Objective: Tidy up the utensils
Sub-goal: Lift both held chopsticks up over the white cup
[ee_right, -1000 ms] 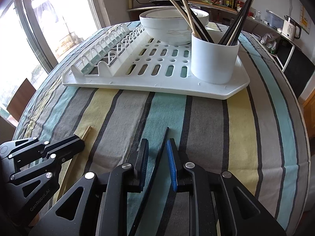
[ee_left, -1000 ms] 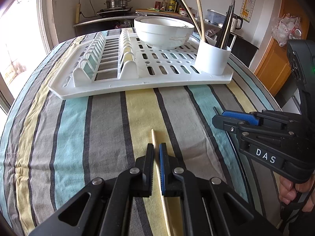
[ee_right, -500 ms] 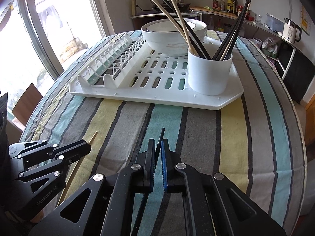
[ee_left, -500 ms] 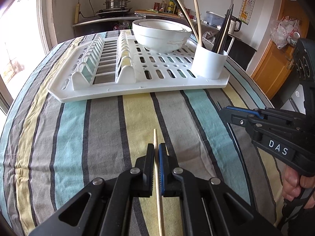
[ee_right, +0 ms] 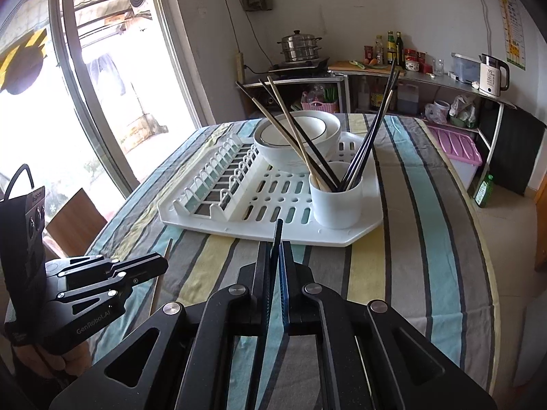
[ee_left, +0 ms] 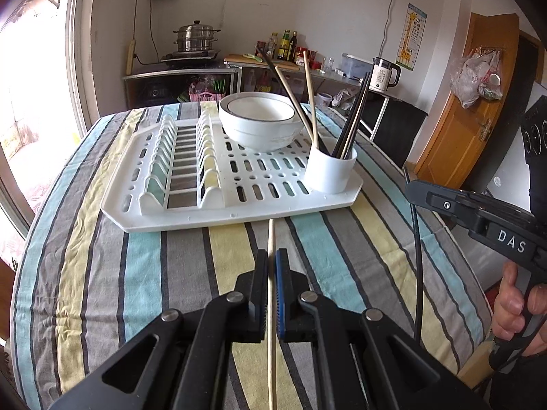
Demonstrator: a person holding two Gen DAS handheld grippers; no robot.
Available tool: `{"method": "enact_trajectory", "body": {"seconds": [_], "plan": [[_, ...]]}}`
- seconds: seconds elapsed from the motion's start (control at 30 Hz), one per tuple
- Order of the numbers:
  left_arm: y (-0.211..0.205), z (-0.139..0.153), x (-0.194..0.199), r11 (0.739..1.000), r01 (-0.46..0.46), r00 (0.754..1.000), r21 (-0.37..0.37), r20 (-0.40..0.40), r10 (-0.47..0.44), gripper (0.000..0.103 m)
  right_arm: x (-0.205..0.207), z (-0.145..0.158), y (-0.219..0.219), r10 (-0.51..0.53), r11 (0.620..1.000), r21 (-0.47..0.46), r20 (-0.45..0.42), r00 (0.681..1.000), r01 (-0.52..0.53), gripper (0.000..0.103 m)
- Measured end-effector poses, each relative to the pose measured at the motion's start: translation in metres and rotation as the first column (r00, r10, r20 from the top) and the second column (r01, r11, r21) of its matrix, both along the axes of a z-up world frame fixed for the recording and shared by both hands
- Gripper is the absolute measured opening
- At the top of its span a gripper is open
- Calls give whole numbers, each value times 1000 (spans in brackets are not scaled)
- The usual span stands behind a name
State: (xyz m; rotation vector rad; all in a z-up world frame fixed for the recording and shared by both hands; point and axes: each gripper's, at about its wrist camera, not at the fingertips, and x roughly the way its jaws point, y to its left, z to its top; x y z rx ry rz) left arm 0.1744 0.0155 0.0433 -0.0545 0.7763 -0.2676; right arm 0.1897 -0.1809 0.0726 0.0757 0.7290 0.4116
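My left gripper (ee_left: 271, 256) is shut on a pale wooden chopstick (ee_left: 271, 235), held above the striped tablecloth and pointing toward the rack. My right gripper (ee_right: 275, 249) is shut on a black chopstick (ee_right: 278, 227), also lifted off the cloth. In the left wrist view the right gripper (ee_left: 415, 188) shows at the right with the black chopstick (ee_left: 416, 256) hanging under it. Low on the left of the right wrist view sits the left gripper (ee_right: 162, 263). A white utensil cup (ee_left: 330, 171) (ee_right: 336, 201) with several chopsticks stands on the rack's near right corner.
The white drying rack (ee_left: 239, 212) (ee_right: 270, 234) lies on the round table, with stacked white bowls (ee_left: 259, 123) (ee_right: 297, 136) behind the cup. The table edge (ee_right: 485, 273) drops off at the right. A person's hand (ee_left: 512, 307) grips the right handle. Shelves stand beyond.
Both grippers have risen and lifted their chopsticks off the cloth. The right jaws, a little apart around the black chopstick a second ago, have closed on it.
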Motion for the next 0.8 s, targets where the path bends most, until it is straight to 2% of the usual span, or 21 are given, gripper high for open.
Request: {"method": "enact_trajectory", "body": {"seconds": [0.13, 0.33, 0.8], "plan": [[-1, 21, -7, 1000, 9, 999, -12, 49, -9, 4, -11, 19, -7, 2, 1000, 23, 56, 998, -3, 4], [-3, 36, -12, 1000, 18, 996, -23, 84, -16, 4, -25, 37, -15, 5, 999, 42, 117, 993, -9, 4], [-10, 57, -18, 998, 43, 991, -37, 129, -38, 4, -38, 55, -31, -18, 998, 58, 180, 983, 8, 4]]}}
